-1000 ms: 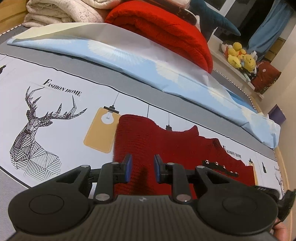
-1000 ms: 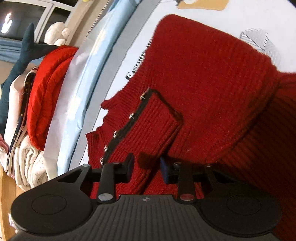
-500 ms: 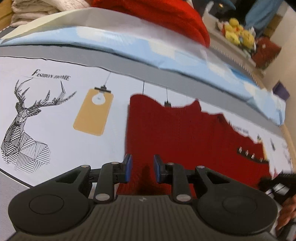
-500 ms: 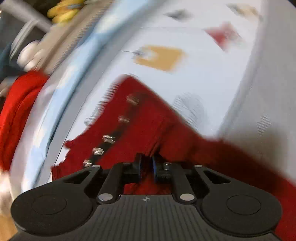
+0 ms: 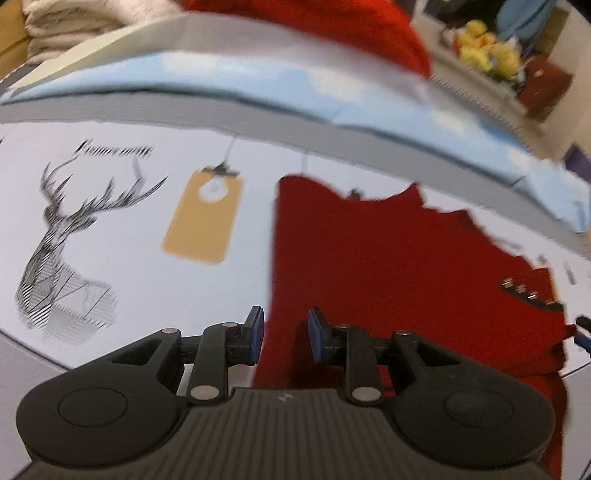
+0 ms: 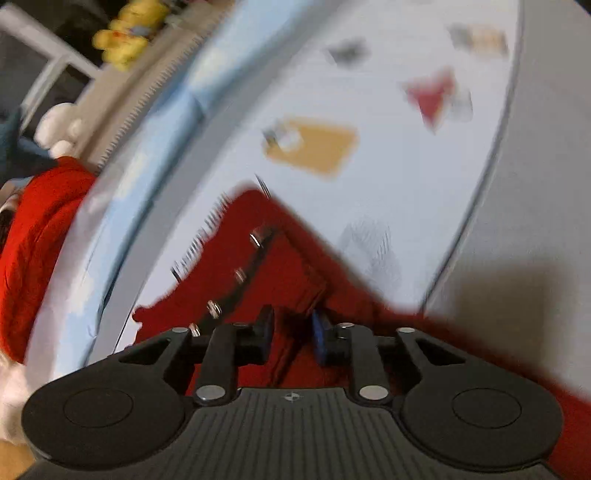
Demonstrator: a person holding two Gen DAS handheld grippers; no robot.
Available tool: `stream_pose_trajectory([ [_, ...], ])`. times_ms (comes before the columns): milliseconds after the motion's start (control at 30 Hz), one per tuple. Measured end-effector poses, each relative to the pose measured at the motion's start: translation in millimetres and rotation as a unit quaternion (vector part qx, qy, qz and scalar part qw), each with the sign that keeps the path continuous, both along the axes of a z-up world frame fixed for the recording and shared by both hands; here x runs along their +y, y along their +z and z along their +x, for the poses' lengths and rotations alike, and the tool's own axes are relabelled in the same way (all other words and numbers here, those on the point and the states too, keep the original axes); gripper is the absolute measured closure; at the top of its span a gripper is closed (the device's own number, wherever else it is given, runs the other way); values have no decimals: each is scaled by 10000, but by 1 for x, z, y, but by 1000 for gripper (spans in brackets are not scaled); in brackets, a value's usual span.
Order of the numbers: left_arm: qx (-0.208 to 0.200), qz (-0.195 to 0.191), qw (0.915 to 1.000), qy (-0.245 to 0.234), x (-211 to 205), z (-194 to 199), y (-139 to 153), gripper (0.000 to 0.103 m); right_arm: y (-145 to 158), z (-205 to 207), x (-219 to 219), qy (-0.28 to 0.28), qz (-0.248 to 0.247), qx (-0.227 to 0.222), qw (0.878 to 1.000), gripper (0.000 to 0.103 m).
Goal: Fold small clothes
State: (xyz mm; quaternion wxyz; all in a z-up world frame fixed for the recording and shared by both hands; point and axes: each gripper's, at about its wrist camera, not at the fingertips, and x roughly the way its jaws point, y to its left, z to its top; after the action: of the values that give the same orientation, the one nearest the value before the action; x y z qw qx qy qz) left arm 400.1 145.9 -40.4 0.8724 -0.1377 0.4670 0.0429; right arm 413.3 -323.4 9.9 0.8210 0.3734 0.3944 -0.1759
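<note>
Printed white bedding with a line-drawn deer (image 5: 62, 254), hanging-lamp motifs and grey borders covers the bed (image 5: 122, 295), with a pale blue folded sheet (image 5: 332, 92) and a bright red knitted blanket (image 5: 354, 26) piled along its far side, and yellow plush toys (image 5: 487, 51) on a ledge beyond. On the bedding lies the dark red knitted cardigan with a row of metal buttons (image 5: 406, 277), spread mostly flat, one part already turned over onto itself near the button band.

Hovering at the garment's near left edge, the left hand-held gripper (image 5: 282, 334) has its blue pads apart with red knit showing in the gap; I cannot tell whether they pinch any fabric. At the folded button side, the right hand-held gripper (image 6: 293, 338) has its jaws opening; knit sits between them, but the pads look clear of it.

Risks from here, as I judge them: loose knit could snag on a pad as the right one pulls away and drag the fold open. A shallow bite at the left edge could catch only one layer, giving a skewed fold. The buttons could also bunch the cloth.
</note>
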Motion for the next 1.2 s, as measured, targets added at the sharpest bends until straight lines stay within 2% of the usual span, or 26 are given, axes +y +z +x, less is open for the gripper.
stream_pose_trajectory([
  [67, -76, -171, 9998, -81, -2, 0, 0, 75, 16, -5, 5, -4, -336, -409, 9986, 75],
  [133, 1, -277, 9995, -138, -2, 1, -6, 75, 18, -4, 3, 98, -256, -720, 9970, 73],
  [167, 172, -201, 9996, -122, -2, 2, -12, 75, 12, -1, 0, 198, -97, -733, 9971, 71],
  [200, 463, -7, 9989, -90, -2, 4, -20, 74, 2, 4, -5, 215, 111, -608, 9979, 71],
  [233, 680, 216, 9974, -62, -2, 4, -25, 68, -9, 7, -10, 173, 220, -383, 9989, 72],
  [267, 673, 327, 9972, -29, -2, 3, -24, 67, -19, 9, -14, 170, 248, -53, 9995, 78],
  [300, 617, 400, 9973, 18, -1, 4, -20, 67, -28, 9, -17, 179, 356, 196, 9990, 79],
  [367, 306, 249, 9992, -10, 0, 2, -8, 68, -22, 4, -19, 65, 479, 47, 9988, 75],
  [400, 174, 139, 9997, -53, 0, 1, -4, 68, -15, 5, -16, 148, 330, -59, 9993, 72],
  [467, 207, 68, 9996, -158, -3, 0, -5, 68, -4, 7, -12, 335, -76, -296, 9990, 59],
  [500, 392, 100, 9989, -252, -4, 1, -12, 68, -8, 9, -14, 382, -68, -182, 9991, 59],
  [533, 754, 166, 9963, -376, -6, 2, -22, 66, -19, 11, -17, 414, 72, 62, 9991, 63],
  [567, 1097, 266, 9927, -416, -7, 2, -30, 67, -27, 14, -21, 425, 245, 236, 9985, 73],
  [600, 1168, 364, 9919, -346, -4, -2, -30, 67, -26, 10, -23, 361, 424, 348, 9978, 73],
  [633, 947, 377, 9944, -293, -2, -7, -19, 68, -21, 6, -24, 275, 503, 388, 9976, 72],
  [700, 360, 404, 9979, -357, -2, -19, 11, 68, 3, -1, -22, 318, 276, 249, 9988, 66],
  [800, -442, 518, 9964, -504, 0, -46, 57, 68, 50, -17, -22, 417, -97, -271, 9987, 64],
  [900, -683, 449, 9957, -428, 6, -78, 93, 68, 107, -45, -29, 496, -243, -926, 9942, 64],
  [1033, -1084, 656, 9899, -638, 1, -142, 141, 68, 180, -108, -39, 844, -563, -1690, 9804, 60],
  [1133, -1366, 768, 9839, -862, -12, -199, 164, 68, 209, -160, -50, 1246, -781, -2029, 9681, 57],
  [1200, -1501, 863, 9798, -996, -24, -237, 169, 68, 214, -205, -61, 1354, -1052, -2146, 9615, 54],
])
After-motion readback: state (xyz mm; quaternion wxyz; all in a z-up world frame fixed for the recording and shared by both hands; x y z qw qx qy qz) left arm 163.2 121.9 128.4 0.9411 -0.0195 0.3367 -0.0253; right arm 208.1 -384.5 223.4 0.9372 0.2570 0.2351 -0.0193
